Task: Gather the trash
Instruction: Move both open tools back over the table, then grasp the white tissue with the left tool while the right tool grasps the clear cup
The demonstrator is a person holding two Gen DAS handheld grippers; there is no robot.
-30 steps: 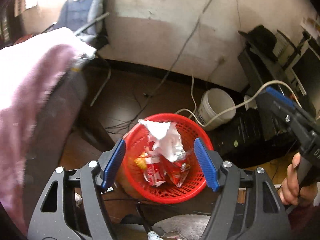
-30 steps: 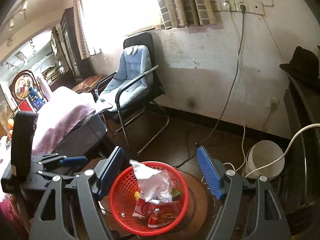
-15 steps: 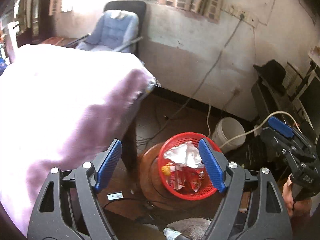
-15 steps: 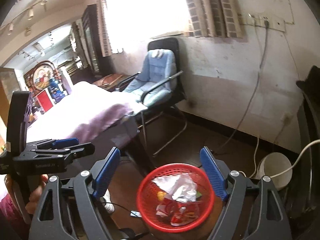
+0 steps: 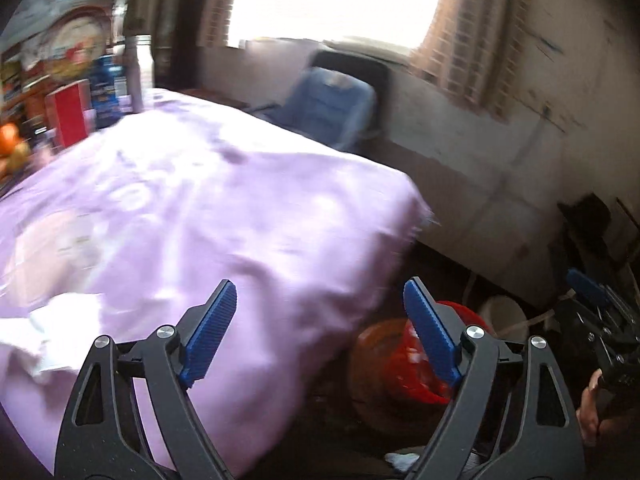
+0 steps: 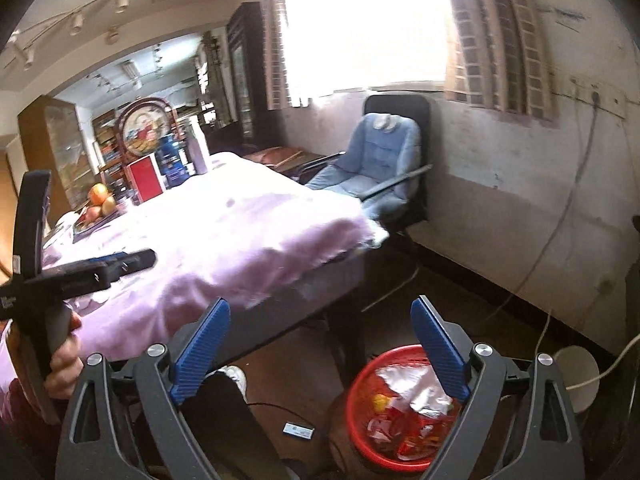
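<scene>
step: seeking next trash | left tongs [image 5: 316,336] and right tongs [image 6: 320,350] spread wide, empty | red basket [image 6: 362,400] holds wrappers, on floor beside tabletop [image 6: 224,232] | next: reach white scrap [image 5: 60,332] (probably paper)

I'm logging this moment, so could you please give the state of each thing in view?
left gripper: open, empty, over the table.
right gripper: open, empty.
red basket: upright on the floor, holding wrappers.
purple cloth: draped over the table.
white paper: lying on the cloth.
blue chair: unoccupied.
</scene>
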